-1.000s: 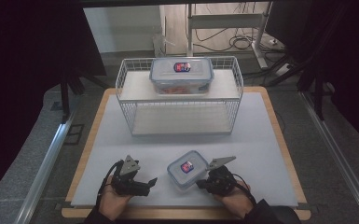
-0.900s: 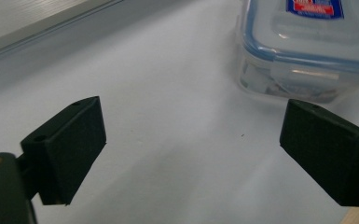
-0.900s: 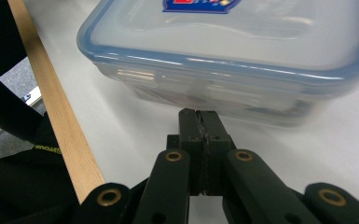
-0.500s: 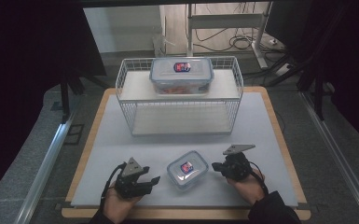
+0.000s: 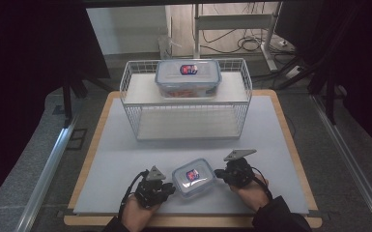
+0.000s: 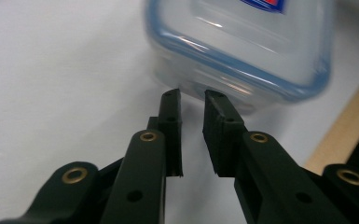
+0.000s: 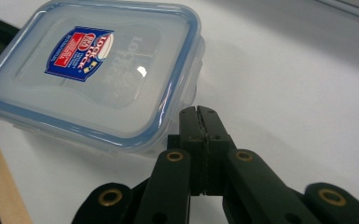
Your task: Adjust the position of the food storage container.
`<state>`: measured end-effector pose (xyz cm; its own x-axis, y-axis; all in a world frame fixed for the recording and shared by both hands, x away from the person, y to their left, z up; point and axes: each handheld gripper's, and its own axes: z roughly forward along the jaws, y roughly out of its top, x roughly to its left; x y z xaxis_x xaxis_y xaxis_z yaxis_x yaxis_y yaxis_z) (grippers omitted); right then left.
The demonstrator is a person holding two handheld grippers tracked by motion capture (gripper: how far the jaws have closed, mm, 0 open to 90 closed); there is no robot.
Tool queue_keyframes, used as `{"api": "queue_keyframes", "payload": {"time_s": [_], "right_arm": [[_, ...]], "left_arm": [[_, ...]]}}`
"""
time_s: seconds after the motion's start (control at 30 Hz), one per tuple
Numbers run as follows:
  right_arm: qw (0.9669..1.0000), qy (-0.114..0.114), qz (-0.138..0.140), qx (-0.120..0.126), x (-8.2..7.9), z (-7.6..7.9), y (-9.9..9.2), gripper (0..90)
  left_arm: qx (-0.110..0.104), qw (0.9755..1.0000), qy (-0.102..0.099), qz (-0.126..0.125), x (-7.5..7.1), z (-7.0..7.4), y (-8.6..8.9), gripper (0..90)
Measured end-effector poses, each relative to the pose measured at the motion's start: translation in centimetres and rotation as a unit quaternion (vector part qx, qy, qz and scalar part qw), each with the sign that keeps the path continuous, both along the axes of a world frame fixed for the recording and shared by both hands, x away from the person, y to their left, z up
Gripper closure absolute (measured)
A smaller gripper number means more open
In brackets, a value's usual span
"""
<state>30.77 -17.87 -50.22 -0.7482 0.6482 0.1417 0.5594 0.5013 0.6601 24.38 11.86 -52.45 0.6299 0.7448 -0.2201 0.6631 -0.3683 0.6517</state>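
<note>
A small clear container with a blue-rimmed lid and a red label lies on the white mat near the front edge. My left gripper sits at its left side. In the left gripper view the jaws have just been closing to a narrow gap, with nothing between them and the tips just short of the container's wall. My right gripper is at the container's right side. Its jaws are shut on nothing, tips close against the lid's edge.
A white wire rack stands at the back of the mat, with a larger lidded container on its top shelf. The wooden board edge frames the mat. Dark curtains and cables lie beyond the table.
My left gripper has slid right toward the small container and its jaws have narrowed. My right gripper swung out to the right, then came back a little toward the container.
</note>
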Motion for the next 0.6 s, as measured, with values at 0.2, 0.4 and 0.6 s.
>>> {"api": "queue_keyframes", "payload": {"time_s": [0.2, 0.4, 0.6], "right_arm": [[1.0000, 0.004, -0.005, -0.002, -0.6, 0.0, 0.2, 90.0], [0.9999, 0.015, 0.007, -0.004, -1.1, -0.3, 0.6, 90.0], [0.9998, 0.005, 0.011, -0.016, -1.2, -0.5, 1.1, 90.0]], "left_arm": [[-0.023, 0.9992, 0.022, 0.024, 1.0, -0.1, 0.4, 88.9], [-0.020, 0.9986, 0.024, 0.041, 2.4, -0.4, 0.5, 89.6], [-0.028, 0.9983, 0.026, 0.045, 3.8, -0.5, 0.7, 89.6]]}}
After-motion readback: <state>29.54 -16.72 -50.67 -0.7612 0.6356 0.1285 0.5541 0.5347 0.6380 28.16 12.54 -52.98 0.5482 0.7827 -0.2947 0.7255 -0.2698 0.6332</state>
